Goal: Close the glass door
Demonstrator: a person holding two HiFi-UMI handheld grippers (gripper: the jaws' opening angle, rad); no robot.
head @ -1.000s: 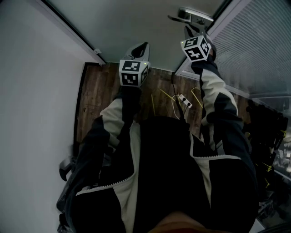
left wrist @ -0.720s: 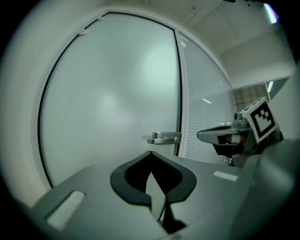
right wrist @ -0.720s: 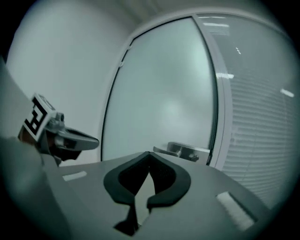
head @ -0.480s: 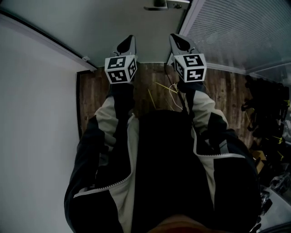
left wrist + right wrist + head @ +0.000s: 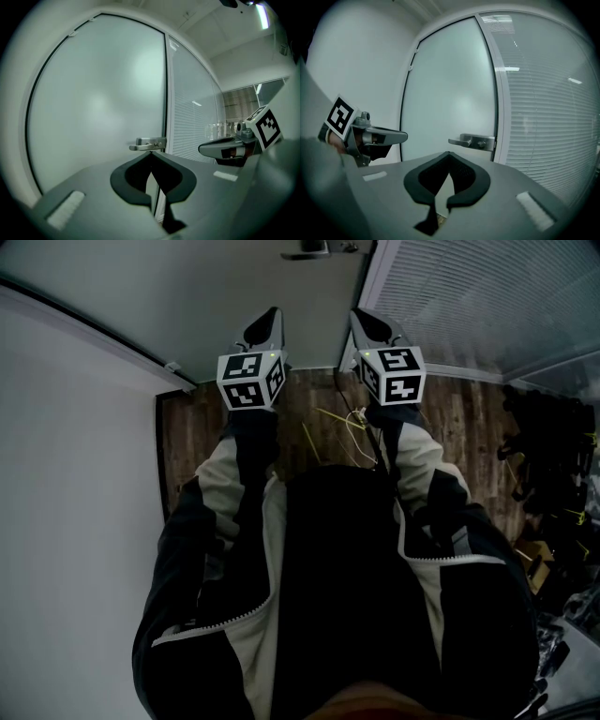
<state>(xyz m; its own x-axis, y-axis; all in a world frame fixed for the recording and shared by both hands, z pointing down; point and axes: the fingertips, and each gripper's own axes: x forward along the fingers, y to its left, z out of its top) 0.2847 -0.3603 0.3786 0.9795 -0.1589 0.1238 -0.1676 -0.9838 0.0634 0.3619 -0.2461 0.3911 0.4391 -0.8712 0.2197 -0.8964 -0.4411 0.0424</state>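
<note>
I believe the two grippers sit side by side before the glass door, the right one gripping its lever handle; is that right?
Not quite: the right gripper view shows the right gripper shut on nothing, the lever handle beyond it. It does sit beside the left gripper before the glass door.

A plain white wall [image 5: 75, 474] ran left of the jaws, and dark wood-plank flooring [image 5: 192, 442] lay below them with loose cables [image 5: 354, 418] on it. Right of the jaws stood a partition with slatted blinds [image 5: 548, 112], and a ceiling strip light [image 5: 262, 16] glowed above.
</note>
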